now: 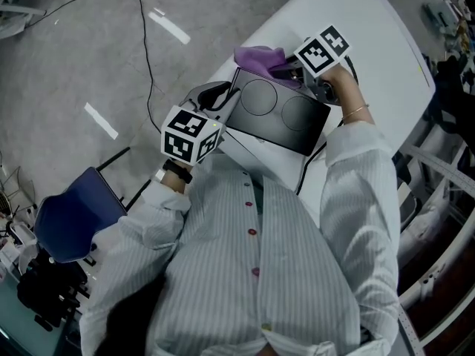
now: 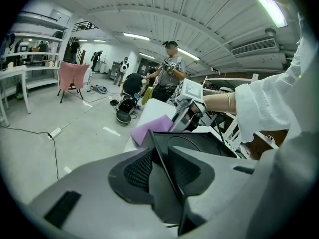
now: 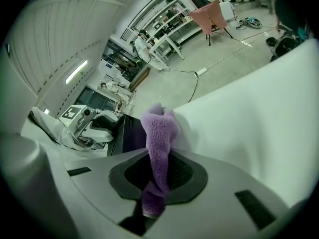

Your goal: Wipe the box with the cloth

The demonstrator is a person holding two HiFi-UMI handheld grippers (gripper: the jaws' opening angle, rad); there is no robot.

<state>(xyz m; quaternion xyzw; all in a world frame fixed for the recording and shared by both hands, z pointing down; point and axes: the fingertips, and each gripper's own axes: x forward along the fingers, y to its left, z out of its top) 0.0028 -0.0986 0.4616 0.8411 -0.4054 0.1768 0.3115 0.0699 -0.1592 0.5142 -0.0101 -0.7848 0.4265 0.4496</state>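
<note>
**Black box clamped at one edge, purple cloth at its far corner**

A white table (image 1: 371, 43) runs across the head view, its rounded end towards the grey floor. A blue chair (image 1: 74, 213) stands on that floor, well apart from the table on the person's left.

The black box (image 1: 278, 113) lies at the table's near edge, a flat shape with two round outlines on its upper face. Only this closed face shows, so what is inside cannot be told.

The left gripper (image 1: 223, 113) holds the box's near-left edge. In the left gripper view, its jaws (image 2: 162, 171) are clenched on that thin dark edge, which stands upright between the ribbed pads.

The right gripper (image 1: 288, 69) is at the box's far corner. The right gripper view shows its jaws (image 3: 157, 176) pinched on a fuzzy purple cloth (image 3: 159, 133). The cloth's free end bunches beyond the fingertips, over the box's far-left corner (image 1: 258, 56). Whether it presses on the surface cannot be told.
</note>
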